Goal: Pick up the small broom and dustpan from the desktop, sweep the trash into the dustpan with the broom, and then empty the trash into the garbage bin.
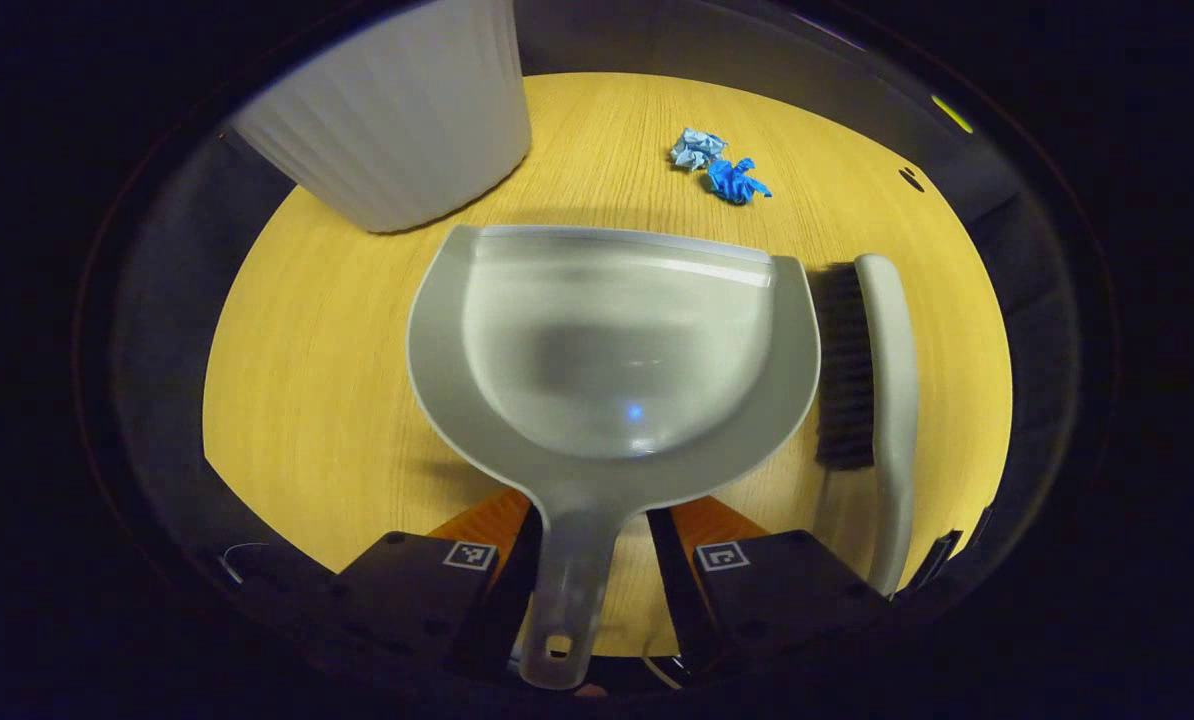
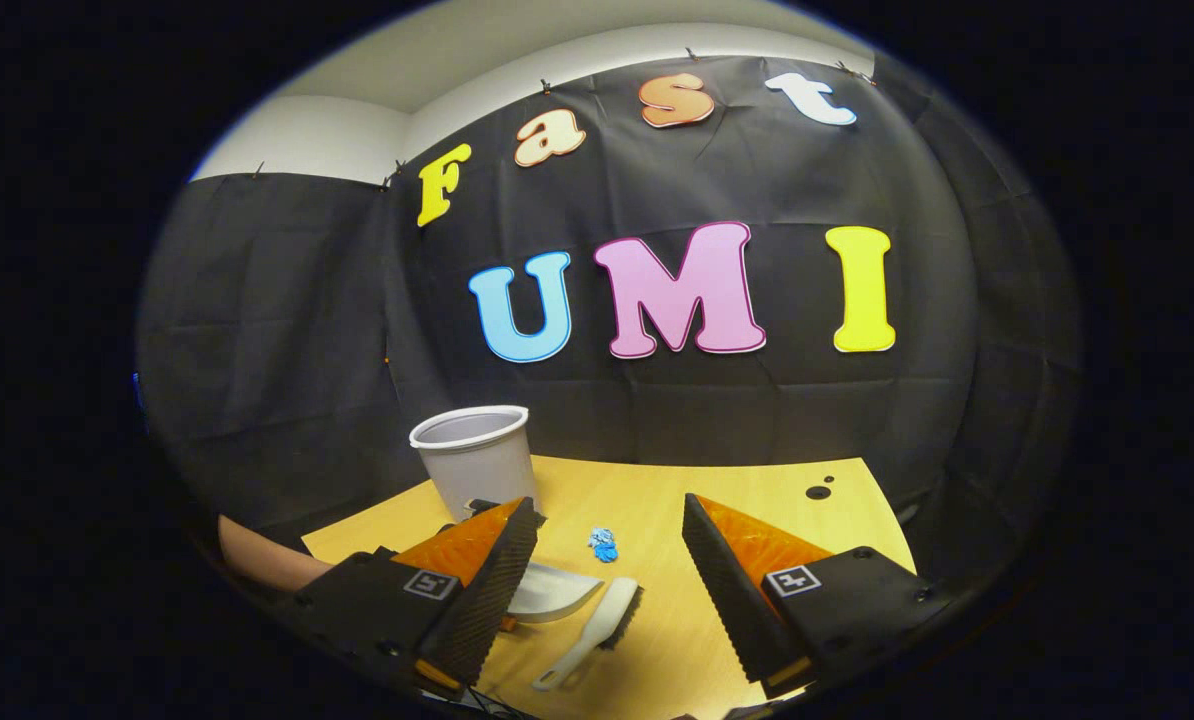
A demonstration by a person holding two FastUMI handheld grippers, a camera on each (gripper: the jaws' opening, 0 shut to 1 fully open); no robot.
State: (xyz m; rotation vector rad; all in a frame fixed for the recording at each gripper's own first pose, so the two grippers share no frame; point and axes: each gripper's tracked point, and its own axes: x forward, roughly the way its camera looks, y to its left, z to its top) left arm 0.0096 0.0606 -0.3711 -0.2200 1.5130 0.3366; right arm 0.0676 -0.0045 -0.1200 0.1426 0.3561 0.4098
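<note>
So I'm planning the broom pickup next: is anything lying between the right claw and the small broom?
Nothing visible does. In the right gripper view the open right claw hangs above the wooden desktop, and the broom lies directly ahead between its fingers, beside the dustpan, with bare desktop around its handle.

Ahead of me a black cloth (image 2: 287,330) hangs as the booth's wall, pinned along its top edge. Above the cloth runs a pale wall (image 2: 297,140) and ceiling. Below the cloth sits the counter (image 2: 757,500), light wood grain, with two small dark holes (image 2: 818,491) near its far right corner. Dim, warm light.
</note>
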